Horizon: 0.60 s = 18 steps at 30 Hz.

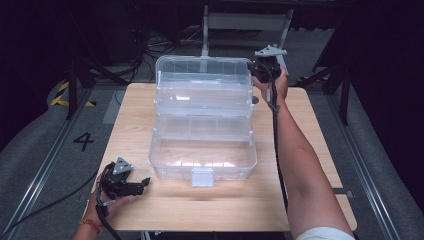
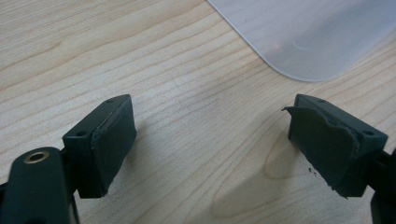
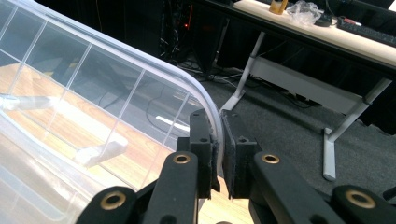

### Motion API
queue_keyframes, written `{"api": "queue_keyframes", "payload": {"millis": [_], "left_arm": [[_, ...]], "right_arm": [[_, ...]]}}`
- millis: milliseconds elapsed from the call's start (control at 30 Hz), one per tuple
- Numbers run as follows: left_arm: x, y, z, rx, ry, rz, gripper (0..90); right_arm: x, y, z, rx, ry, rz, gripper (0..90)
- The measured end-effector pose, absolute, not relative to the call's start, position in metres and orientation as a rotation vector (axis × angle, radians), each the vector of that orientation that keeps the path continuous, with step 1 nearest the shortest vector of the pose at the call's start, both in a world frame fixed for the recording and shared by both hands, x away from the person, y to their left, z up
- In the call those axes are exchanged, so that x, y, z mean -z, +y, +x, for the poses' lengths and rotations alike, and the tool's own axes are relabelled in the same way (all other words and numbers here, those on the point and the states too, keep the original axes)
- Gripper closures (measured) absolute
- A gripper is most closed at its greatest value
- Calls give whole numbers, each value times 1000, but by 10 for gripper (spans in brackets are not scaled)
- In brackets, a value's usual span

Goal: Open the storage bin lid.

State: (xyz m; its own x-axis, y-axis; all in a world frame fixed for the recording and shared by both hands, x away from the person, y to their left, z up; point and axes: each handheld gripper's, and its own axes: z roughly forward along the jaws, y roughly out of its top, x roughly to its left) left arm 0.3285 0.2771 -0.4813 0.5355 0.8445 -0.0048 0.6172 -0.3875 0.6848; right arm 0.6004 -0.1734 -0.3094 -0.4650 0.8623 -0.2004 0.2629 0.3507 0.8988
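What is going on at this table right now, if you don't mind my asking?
A person is working on a clear plastic storage box on a wooden table. The right hand-held gripper is shut on the rim of the box's raised lid, at its far right corner. The left hand-held gripper rests open on the table near the box's front left corner, with nothing between its jaws.

High view looks forward and down over whole table (image 1: pixel 150 210) with clear box (image 1: pixel 202 120) at centre, left gripper view close above tabletop near box's corner (image 2: pixel 308 42), right gripper view close at box's lid rim (image 3: pixel 212 109), box shared by all three
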Motion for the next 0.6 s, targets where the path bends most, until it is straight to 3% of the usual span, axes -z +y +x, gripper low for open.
{"api": "queue_keyframes", "payload": {"millis": [600], "left_arm": [[481, 277, 329, -456, 1168, 2138, 155]], "right_arm": [[321, -173, 613, -1066, 1946, 993, 830]]}}
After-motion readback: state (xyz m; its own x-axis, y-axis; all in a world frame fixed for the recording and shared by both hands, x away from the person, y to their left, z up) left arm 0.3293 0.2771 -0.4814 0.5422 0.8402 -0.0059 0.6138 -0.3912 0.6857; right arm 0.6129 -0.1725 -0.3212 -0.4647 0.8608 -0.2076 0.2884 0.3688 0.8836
